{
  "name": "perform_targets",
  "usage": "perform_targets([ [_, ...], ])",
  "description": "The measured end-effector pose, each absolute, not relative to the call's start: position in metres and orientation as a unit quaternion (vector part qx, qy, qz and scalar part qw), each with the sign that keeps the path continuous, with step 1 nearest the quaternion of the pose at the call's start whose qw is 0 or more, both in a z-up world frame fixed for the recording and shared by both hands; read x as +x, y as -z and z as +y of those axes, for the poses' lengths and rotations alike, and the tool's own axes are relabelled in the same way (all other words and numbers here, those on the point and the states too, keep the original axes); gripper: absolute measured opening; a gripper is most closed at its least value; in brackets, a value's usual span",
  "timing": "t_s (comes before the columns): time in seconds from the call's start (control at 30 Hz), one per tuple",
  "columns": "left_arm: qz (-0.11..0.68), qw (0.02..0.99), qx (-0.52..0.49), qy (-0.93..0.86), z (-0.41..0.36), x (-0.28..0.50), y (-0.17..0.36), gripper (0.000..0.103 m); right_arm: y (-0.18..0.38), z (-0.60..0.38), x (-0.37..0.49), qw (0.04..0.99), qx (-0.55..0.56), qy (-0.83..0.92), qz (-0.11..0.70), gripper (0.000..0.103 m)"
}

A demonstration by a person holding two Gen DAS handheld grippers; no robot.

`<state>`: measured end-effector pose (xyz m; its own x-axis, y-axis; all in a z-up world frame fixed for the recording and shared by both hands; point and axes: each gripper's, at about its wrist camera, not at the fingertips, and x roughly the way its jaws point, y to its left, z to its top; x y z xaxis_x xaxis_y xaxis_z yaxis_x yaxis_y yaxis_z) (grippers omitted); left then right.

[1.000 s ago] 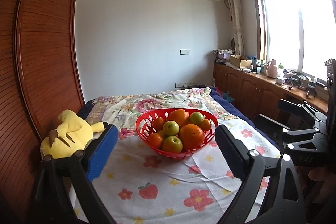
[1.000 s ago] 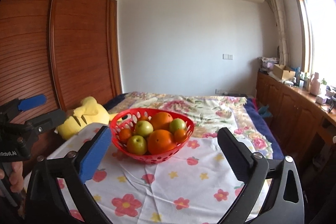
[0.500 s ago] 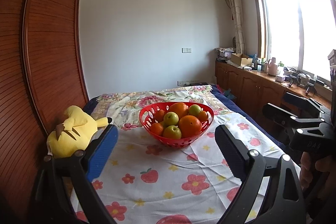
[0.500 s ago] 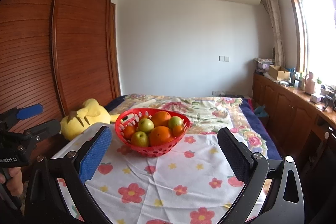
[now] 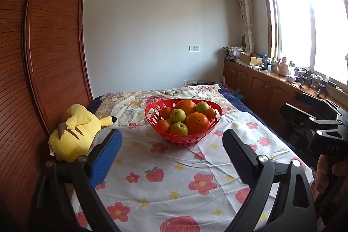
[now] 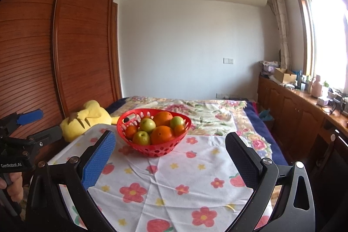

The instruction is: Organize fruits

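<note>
A red perforated basket (image 5: 152, 114) (image 6: 124, 123) stands on a floral tablecloth (image 5: 174, 177) (image 6: 184, 177). It holds oranges (image 5: 196, 123) (image 6: 162, 134), green apples (image 5: 178, 115) (image 6: 141, 138) and small tangerines. My left gripper (image 5: 171, 145) is open and empty, well back from the basket; it also shows at the left edge of the right wrist view (image 6: 30, 125). My right gripper (image 6: 168, 145) is open and empty, also short of the basket; it shows at the right of the left wrist view (image 5: 304, 112).
A yellow plush toy (image 5: 74, 131) (image 6: 87, 118) lies left of the basket against a wooden wardrobe (image 5: 43, 58). A flowered bedspread (image 6: 213, 110) lies behind the basket. Wooden cabinets (image 6: 289, 105) with clutter run along the right wall under the window.
Both grippers have pulled back from the basket, which now looks smaller and farther away, with more tablecloth in front. Both stay open and empty.
</note>
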<state>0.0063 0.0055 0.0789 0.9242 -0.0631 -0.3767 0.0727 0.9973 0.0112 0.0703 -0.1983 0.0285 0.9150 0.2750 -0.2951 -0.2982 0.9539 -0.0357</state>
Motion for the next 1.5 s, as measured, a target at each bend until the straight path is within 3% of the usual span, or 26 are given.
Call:
perform_targets([
  [1.5,0.186,0.982,0.008,0.029,0.0105,0.0008,-0.0797,0.094,-0.0306,-0.1921,0.0646,0.976,-0.039,-0.157,0.145,0.102],
])
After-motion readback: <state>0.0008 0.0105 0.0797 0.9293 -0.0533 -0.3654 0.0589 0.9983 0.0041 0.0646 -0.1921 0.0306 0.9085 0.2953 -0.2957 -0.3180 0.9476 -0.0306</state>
